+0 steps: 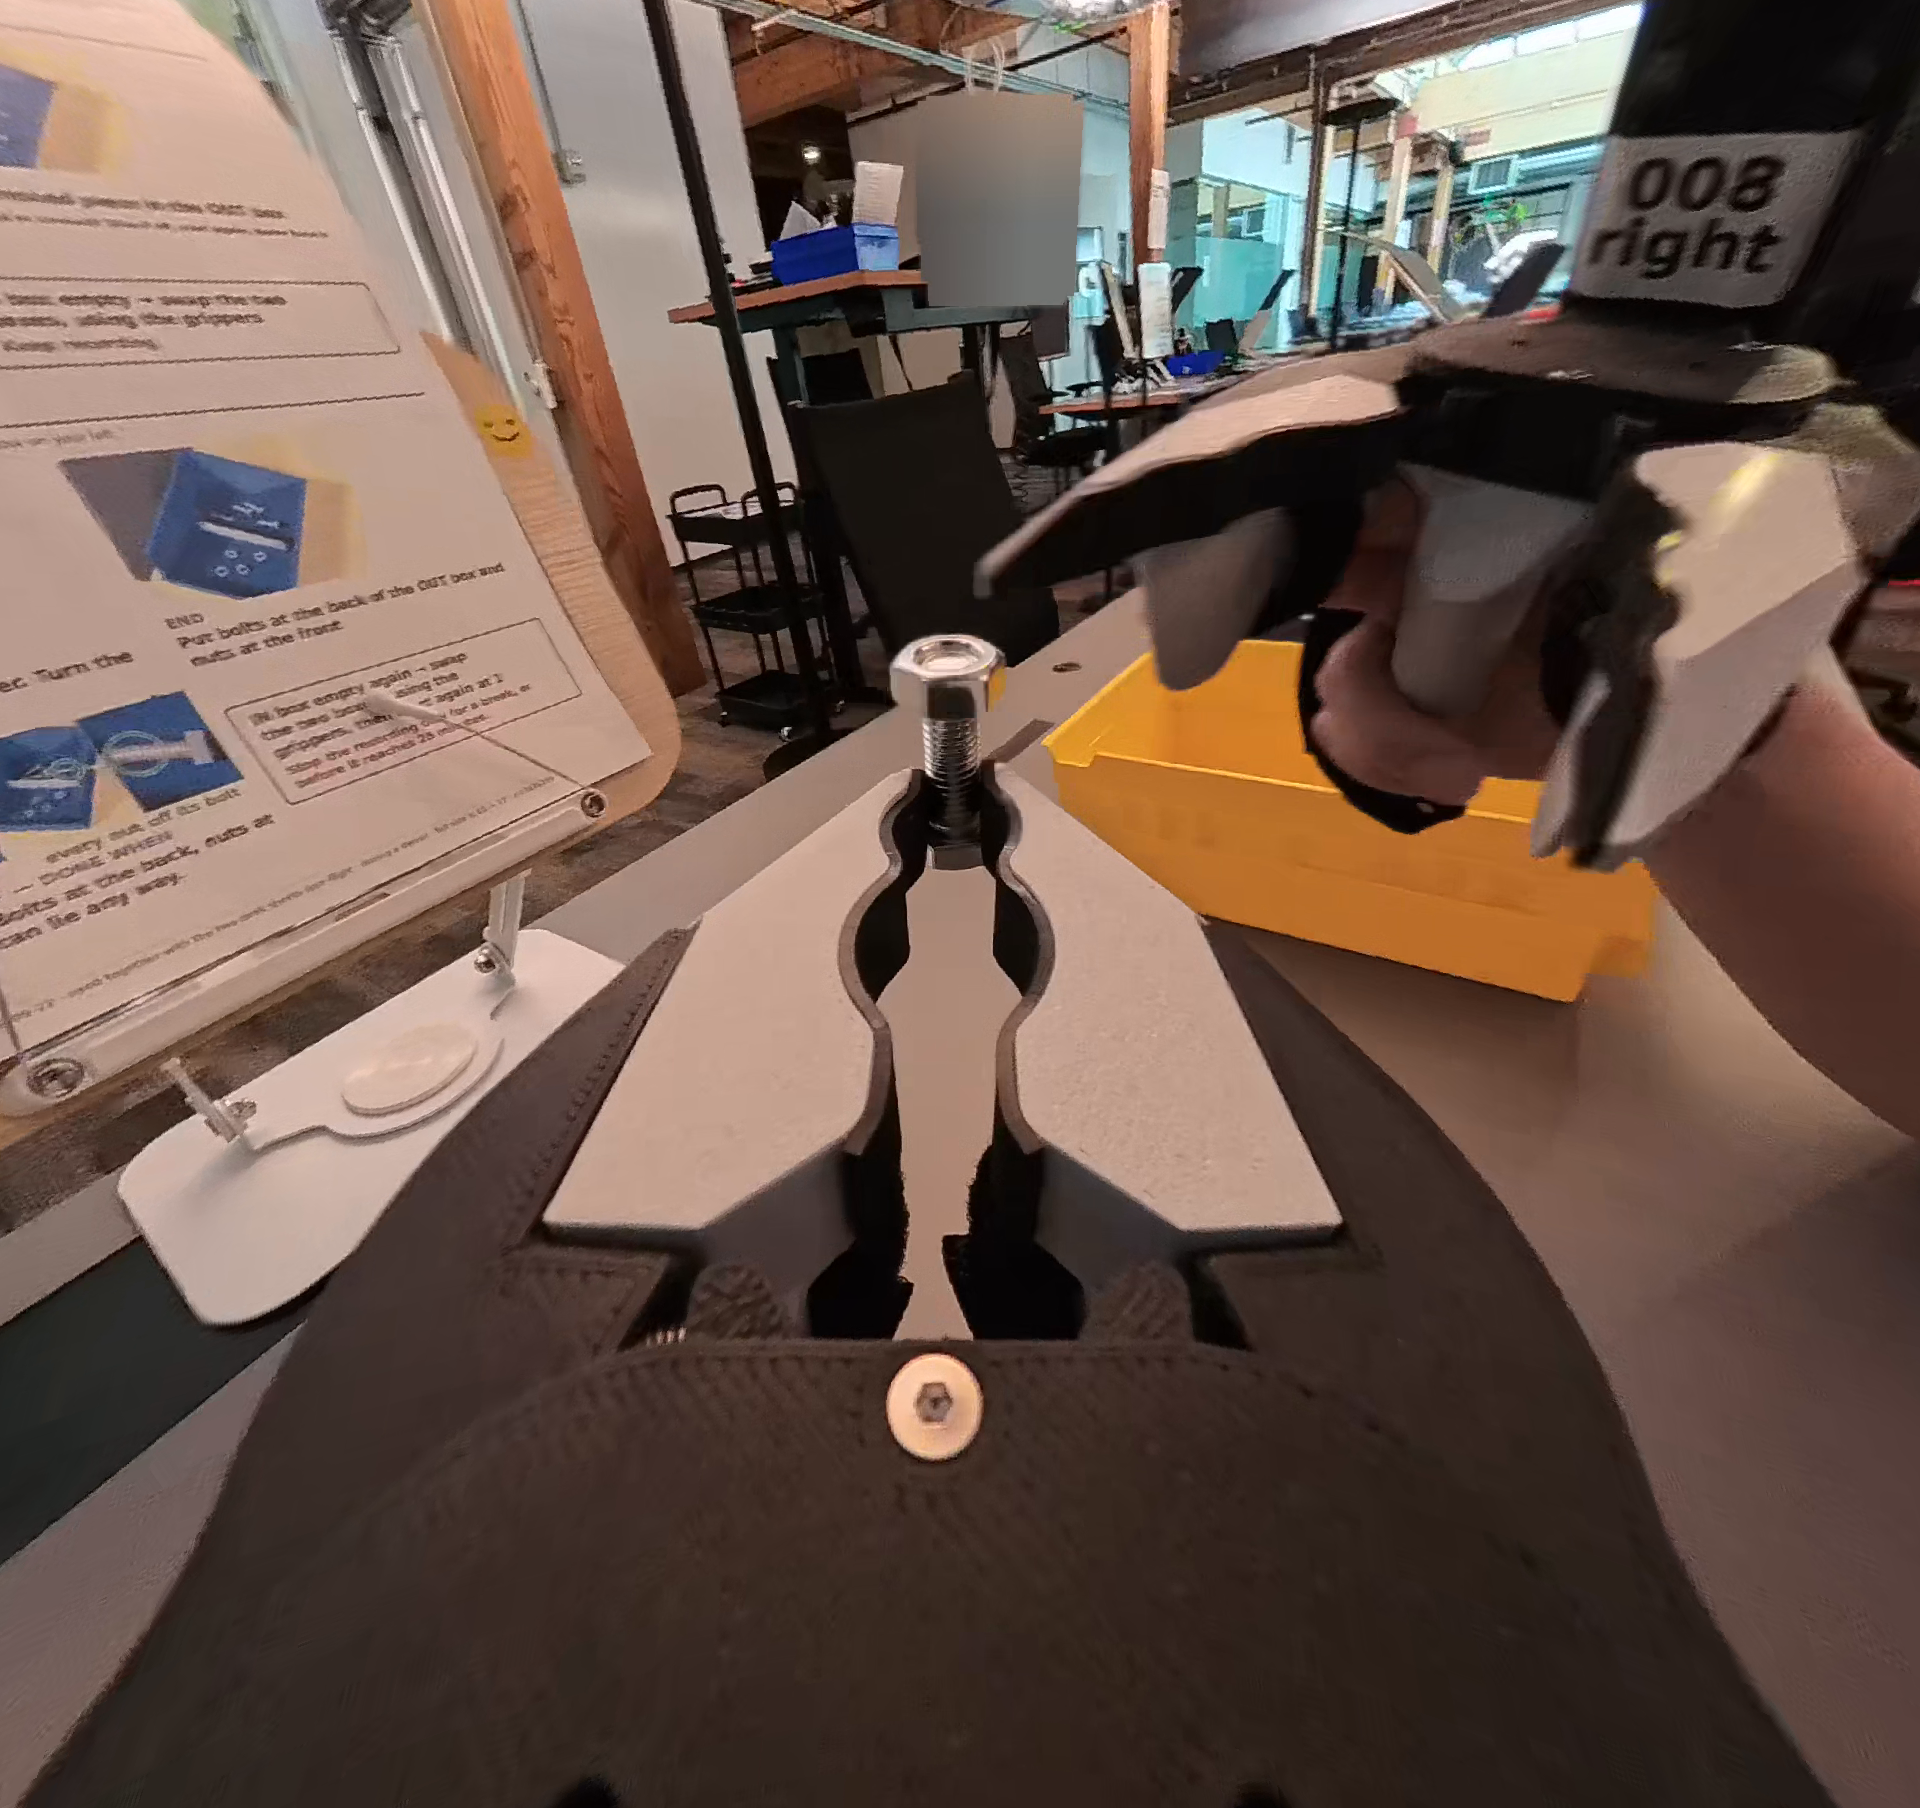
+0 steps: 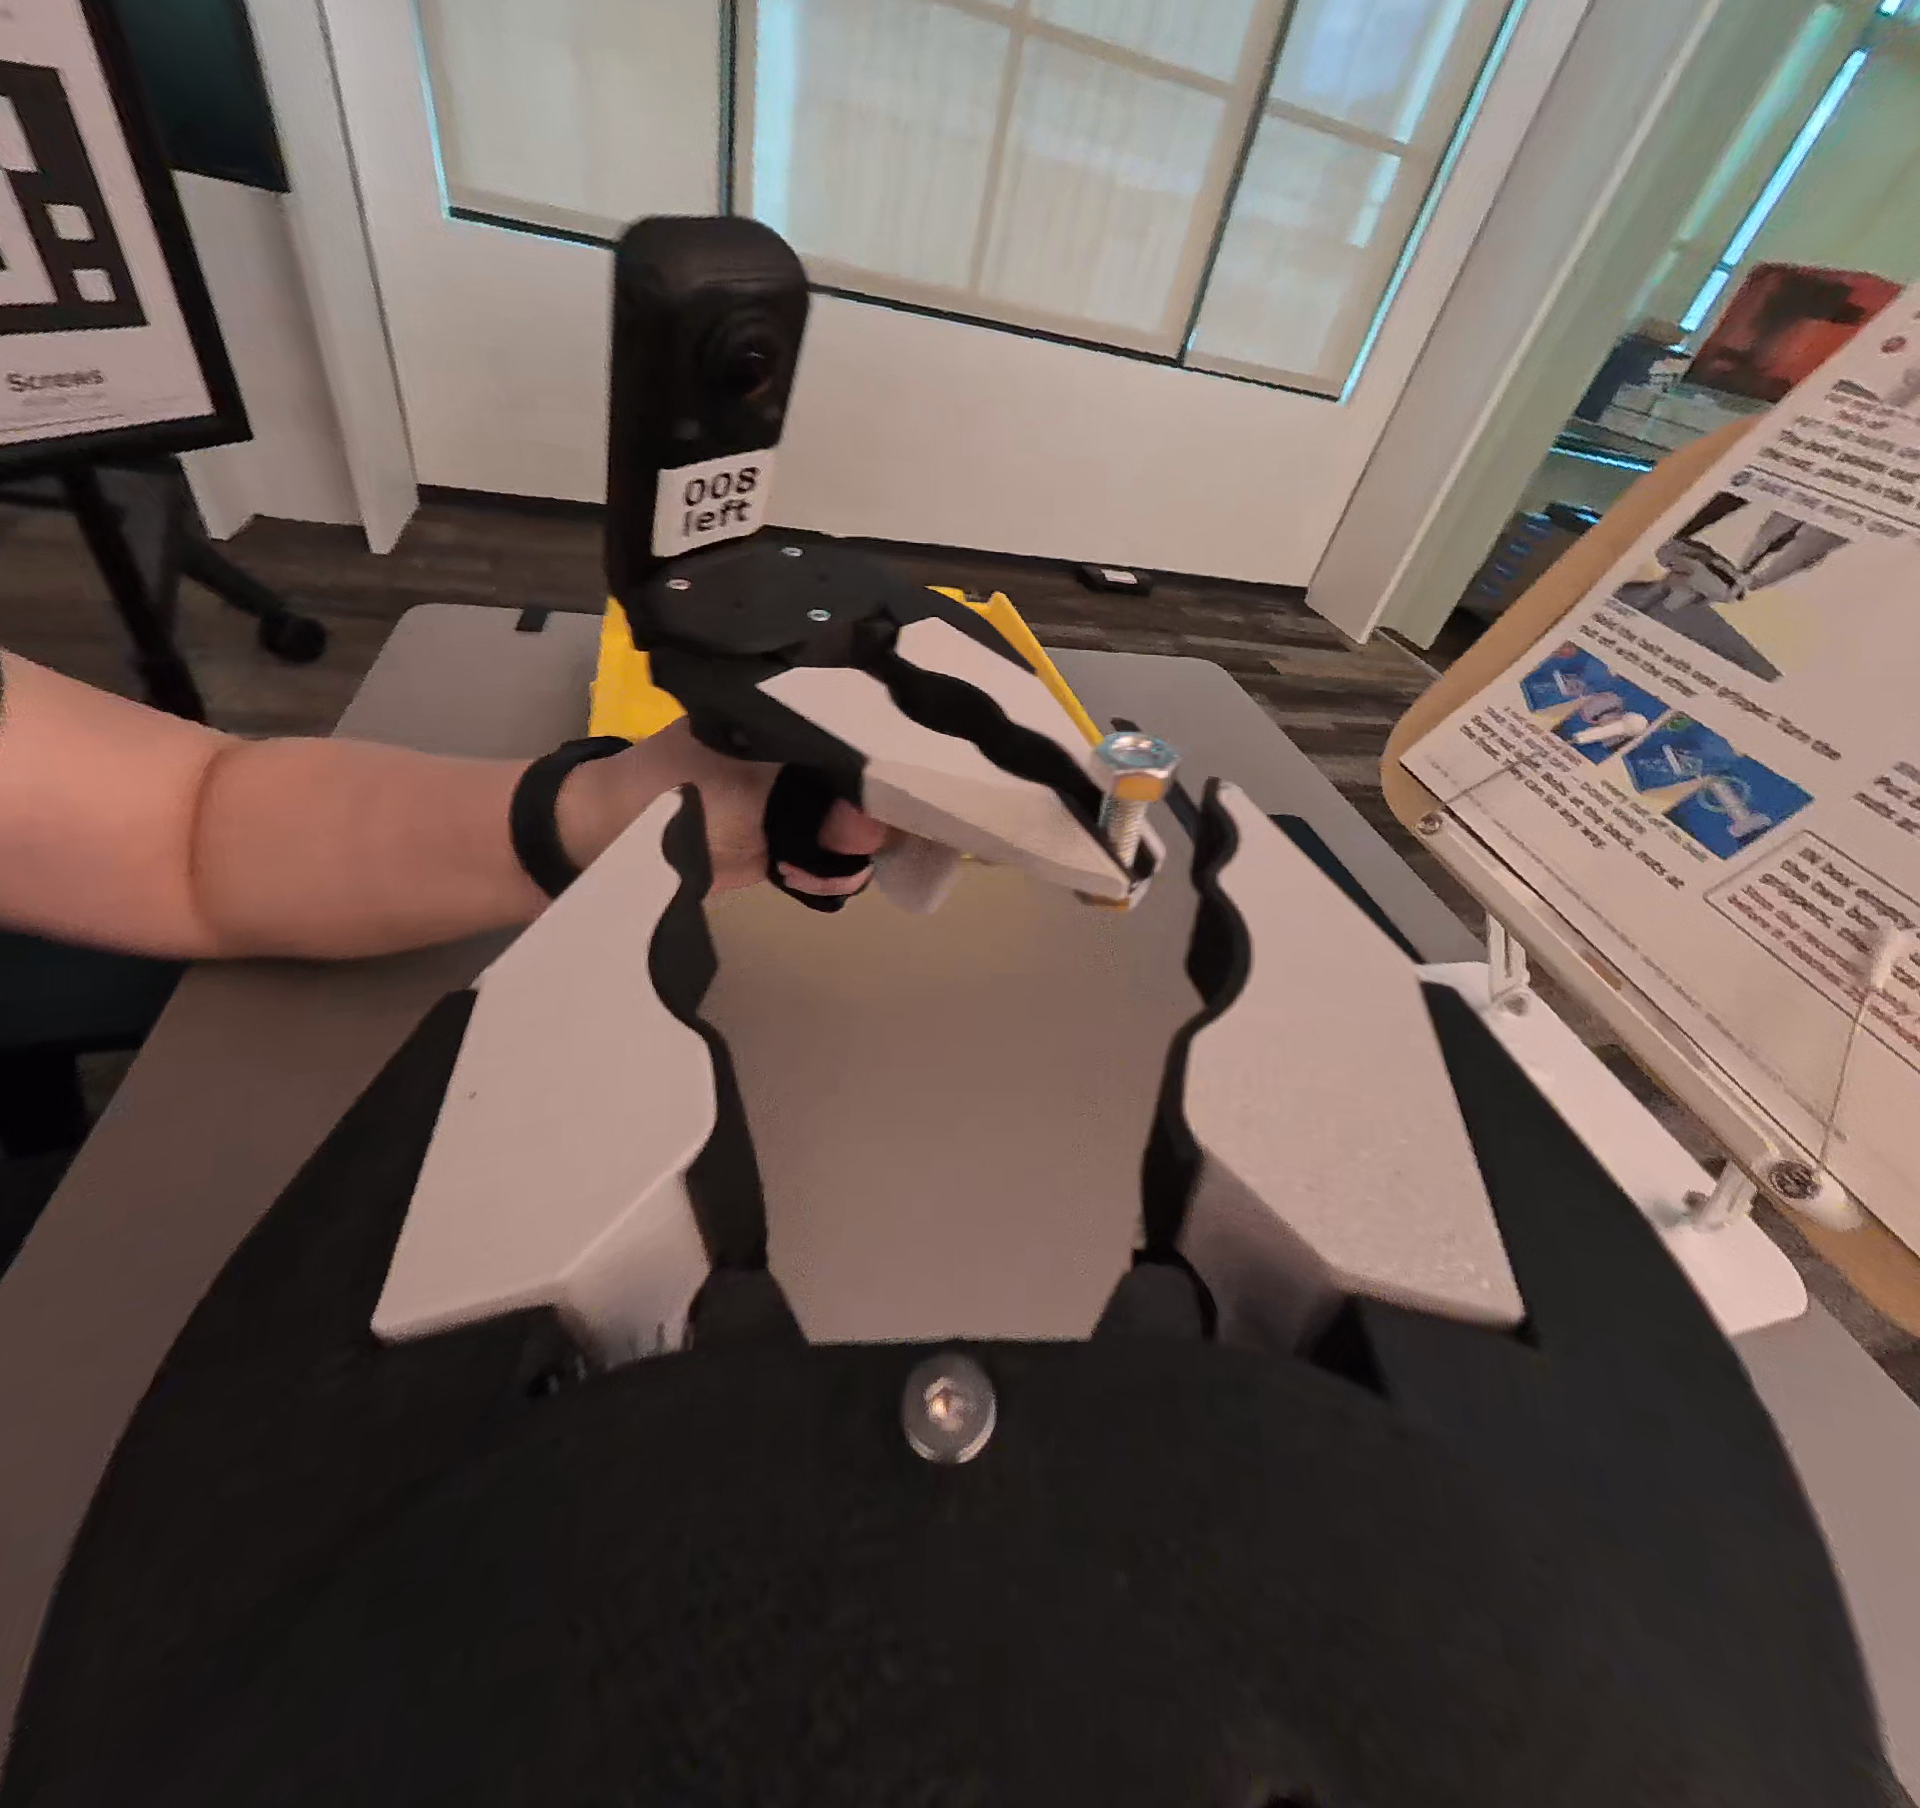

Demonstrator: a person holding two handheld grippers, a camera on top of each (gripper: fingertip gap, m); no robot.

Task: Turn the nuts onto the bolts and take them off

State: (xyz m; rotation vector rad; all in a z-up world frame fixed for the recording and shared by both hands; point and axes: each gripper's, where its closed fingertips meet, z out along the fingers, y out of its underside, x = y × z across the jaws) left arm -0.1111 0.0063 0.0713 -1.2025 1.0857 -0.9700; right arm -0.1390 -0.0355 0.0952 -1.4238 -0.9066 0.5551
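My left gripper (image 1: 951, 794) is shut on the lower shank of a silver bolt (image 1: 950, 750) and holds it upright above the grey table (image 1: 1507, 1291). A hex nut (image 1: 947, 672) sits at the top of the thread. In the right wrist view the left gripper (image 2: 1127, 870), the bolt (image 2: 1124, 823) and the nut (image 2: 1138, 759) show ahead, just left of my right gripper's far fingertip. My right gripper (image 2: 951, 802) is open and empty, its jaws wide apart. In the left wrist view the right gripper (image 1: 1273, 709) hangs up and to the right of the nut, apart from it.
A yellow bin (image 1: 1299, 854) stands on the table behind the right gripper; another yellow bin (image 2: 623, 678) shows behind the left gripper. An instruction sheet on a stand (image 1: 260, 563) with a white base (image 1: 312, 1187) stands to the left; it also shows in the right wrist view (image 2: 1714, 771). The tips of one gripper are about 6 centimetres away from the tips of the other.
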